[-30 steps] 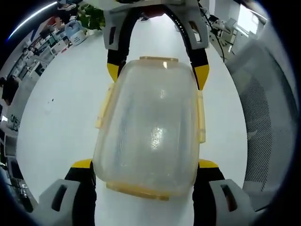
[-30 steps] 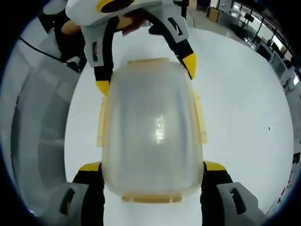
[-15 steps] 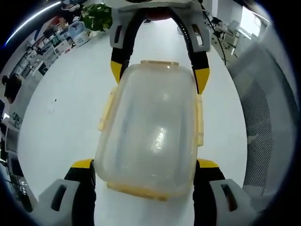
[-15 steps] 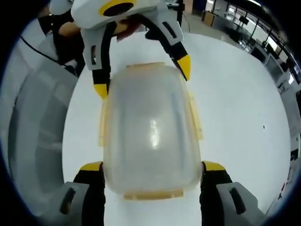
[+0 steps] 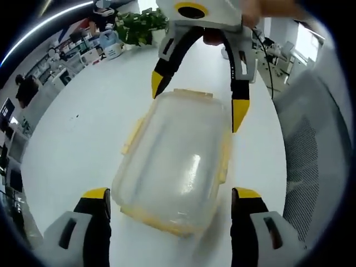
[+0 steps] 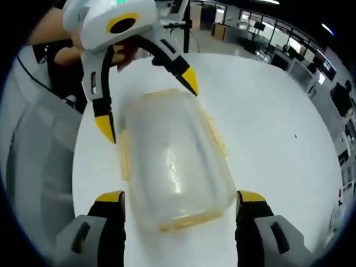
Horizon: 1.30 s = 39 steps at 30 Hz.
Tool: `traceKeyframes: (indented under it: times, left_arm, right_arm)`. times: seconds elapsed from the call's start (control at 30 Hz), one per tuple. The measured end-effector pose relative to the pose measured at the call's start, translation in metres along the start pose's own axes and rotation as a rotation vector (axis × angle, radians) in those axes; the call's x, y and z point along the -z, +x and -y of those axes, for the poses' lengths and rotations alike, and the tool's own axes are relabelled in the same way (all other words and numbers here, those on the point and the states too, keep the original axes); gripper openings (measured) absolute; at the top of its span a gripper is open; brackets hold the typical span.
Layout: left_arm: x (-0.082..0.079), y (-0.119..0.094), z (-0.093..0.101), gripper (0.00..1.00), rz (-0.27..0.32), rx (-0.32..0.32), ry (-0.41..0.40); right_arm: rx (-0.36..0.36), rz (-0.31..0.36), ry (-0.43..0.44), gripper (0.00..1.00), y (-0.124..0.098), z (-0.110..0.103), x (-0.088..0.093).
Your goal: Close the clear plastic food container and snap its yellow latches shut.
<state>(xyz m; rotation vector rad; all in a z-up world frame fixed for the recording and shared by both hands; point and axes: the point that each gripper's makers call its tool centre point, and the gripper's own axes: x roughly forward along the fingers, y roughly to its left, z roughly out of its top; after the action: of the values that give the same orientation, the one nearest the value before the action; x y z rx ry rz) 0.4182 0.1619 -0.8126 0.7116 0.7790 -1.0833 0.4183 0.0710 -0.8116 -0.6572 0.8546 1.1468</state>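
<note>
Clear plastic food container point(image 5: 175, 158), lid on, its yellow latches point(image 5: 132, 136) around the rim, lies on the white table point(image 5: 72, 150) between my left gripper point(image 5: 169, 196) and right gripper point(image 6: 181, 199), both spread wide, gripping nothing.

Open-plan office: desks point(image 6: 289, 53), monitors point(image 6: 325, 67).

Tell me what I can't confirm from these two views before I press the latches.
- Latch state: in both views the yellow latches are blurred, so snapped or loose is unclear.
- Container contents: frosted lid and glare hide the inside.
- Near end latch: motion-smeared in the left gripper view.
- Background shelf items: too small.
</note>
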Motion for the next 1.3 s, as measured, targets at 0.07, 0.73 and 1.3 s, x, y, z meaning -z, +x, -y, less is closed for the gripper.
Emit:
traceKeyframes:
  times: [0.07, 0.73, 1.3]
  left_arm:
    - [-0.001, -0.004, 0.000, 0.92, 0.020, -0.020, -0.025]
    - [0.000, -0.035, 0.016, 0.94, 0.218, -0.146, -0.175]
    - [0.018, -0.055, 0.038, 0.94, 0.282, -0.193, -0.231]
  right_arm:
    - [0.016, 0.019, 0.017, 0.82, -0.002, 0.000, -0.001]
    - [0.187, 0.214, 0.177, 0.83, -0.031, -0.002, -0.003]
    - [0.294, 0.336, 0.239, 0.81, -0.057, -0.021, 0.014]
